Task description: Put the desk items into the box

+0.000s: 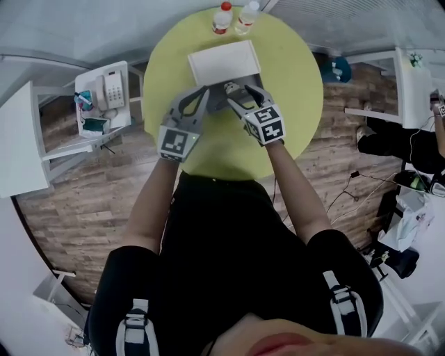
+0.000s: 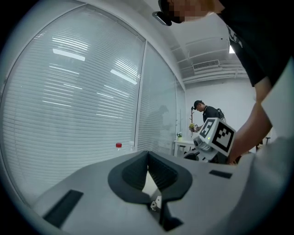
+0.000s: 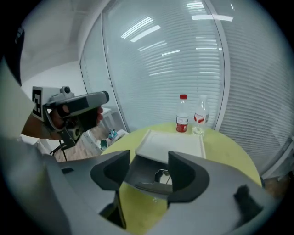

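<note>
A dark grey box (image 1: 221, 96) stands open on the round yellow-green table (image 1: 292, 83), its white lid (image 1: 224, 61) lying flat behind it. A small metallic item (image 3: 161, 175) lies inside the box; I cannot tell what it is. My right gripper (image 1: 245, 94) hovers over the box's near edge. Its jaws stand wide apart in the right gripper view (image 3: 147, 167), with nothing pressed between them. My left gripper (image 1: 202, 97) is beside the box on the left, tilted upward. Its pads (image 2: 138, 170) meet at the tip with nothing held.
Two small bottles, one red-capped (image 1: 222, 17) and one clear (image 1: 247, 17), stand at the table's far edge behind the lid. A white side table with a telephone (image 1: 108, 90) is to the left. White desks and a person (image 2: 206, 112) are farther off.
</note>
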`<state>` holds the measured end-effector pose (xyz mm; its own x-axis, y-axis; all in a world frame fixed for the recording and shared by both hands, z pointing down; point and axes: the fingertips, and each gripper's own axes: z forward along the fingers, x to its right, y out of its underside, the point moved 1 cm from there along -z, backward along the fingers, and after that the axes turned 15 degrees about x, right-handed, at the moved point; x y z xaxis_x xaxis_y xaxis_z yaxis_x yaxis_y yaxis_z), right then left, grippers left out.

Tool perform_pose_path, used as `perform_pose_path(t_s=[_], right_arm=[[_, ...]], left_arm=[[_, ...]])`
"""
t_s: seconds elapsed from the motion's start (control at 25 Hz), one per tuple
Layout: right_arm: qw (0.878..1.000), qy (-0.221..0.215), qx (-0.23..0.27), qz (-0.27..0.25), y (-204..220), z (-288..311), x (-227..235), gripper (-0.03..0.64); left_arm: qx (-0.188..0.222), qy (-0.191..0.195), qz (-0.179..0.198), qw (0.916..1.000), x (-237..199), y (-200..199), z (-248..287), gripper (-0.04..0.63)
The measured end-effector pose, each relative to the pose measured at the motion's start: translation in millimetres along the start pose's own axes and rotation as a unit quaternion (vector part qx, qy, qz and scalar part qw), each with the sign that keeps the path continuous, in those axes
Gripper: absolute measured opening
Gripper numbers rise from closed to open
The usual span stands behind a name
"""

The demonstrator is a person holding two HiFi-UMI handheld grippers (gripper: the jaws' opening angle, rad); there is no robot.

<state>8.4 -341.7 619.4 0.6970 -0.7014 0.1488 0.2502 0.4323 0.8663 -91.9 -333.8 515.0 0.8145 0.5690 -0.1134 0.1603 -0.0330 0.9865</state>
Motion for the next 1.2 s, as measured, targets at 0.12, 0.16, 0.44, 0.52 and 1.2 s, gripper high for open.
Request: perform_pose_path(t_s=[0.12,0.16,0.44,0.52,1.2], right_arm=[[0.999,0.0,0.044,-0.012,-34.2,-25.3,-11.4,0.167],[0.998,0.001,0.062,-0.015,-46.4,-33.6,-15.1,0.121],[0.979,-0.02,0.192,-0.066,-123.2,-89.3,-54.4,0.017],[0.973,-0.026,0.218,-0.073,-139.0,-103.0,-64.7,0.017],[0.949,-0.025,0.301,-0.09,-190.5,-158.1,-93.5,0.015]], left_arm=[[-0.011,0.02,0.016,0.9996,8.1,-19.2,-3.3,0.012],[-0.011,0.027,0.02,0.9994,11.1,-26.3,-3.2,0.012],[0.023,0.058,0.01,0.998,38.4,-76.9,-4.7,0.012],[0.03,0.068,0.008,0.9972,46.1,-91.1,-7.0,0.012],[0.044,0.11,0.008,0.9929,84.3,-137.5,-12.8,0.012]])
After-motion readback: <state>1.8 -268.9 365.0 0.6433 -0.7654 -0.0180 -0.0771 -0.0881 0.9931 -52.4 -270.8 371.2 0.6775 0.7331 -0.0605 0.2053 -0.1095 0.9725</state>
